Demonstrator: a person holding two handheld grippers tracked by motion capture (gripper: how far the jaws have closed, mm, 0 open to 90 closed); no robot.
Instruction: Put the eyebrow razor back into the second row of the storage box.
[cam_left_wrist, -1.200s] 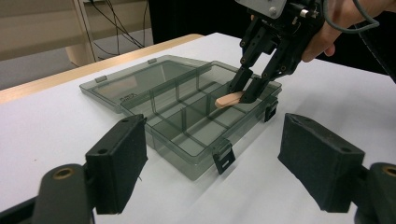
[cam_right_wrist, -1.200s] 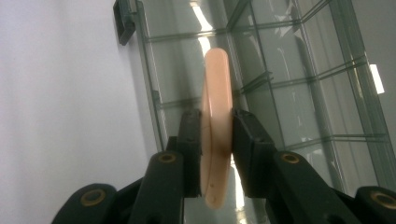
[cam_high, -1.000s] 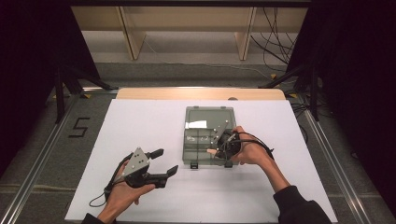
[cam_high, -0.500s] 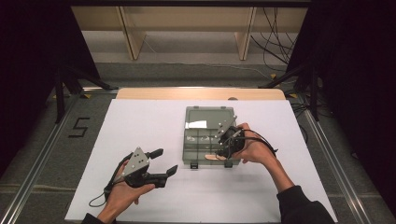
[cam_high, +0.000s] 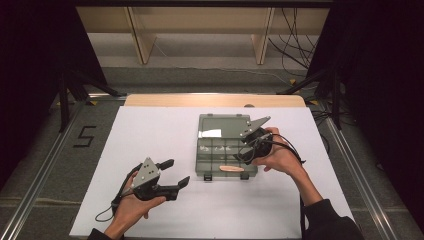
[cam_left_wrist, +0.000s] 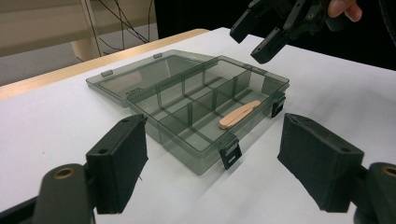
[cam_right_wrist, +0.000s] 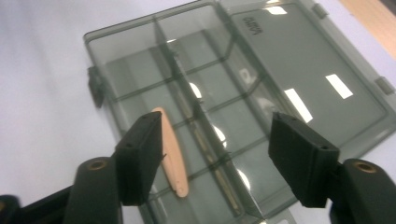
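Release looks done: right gripper (cam_high: 248, 150) hovers with jaws just opened wide and empty above the wooden stick (cam_high: 231, 169), which lies in the organizer box (cam_high: 210, 172)'s near compartment. Left gripper (cam_high: 172, 172) waits open; next, probably closing the lid (cam_high: 222, 125).

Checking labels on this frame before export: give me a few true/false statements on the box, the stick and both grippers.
1. The compartment box lies with its lid open flat on the table. True.
2. The wooden stick is held between the right gripper's jaws. False: it lies in a compartment at the latch side of the box, and the jaws, which have just been opening, stand apart above it with nothing between them.
3. The left gripper is open and holds nothing. True.
4. The left gripper rests inside the box. False: it is off to the box's left, over the white table cover.
5. Several sticks lie in the box. False: one shows.
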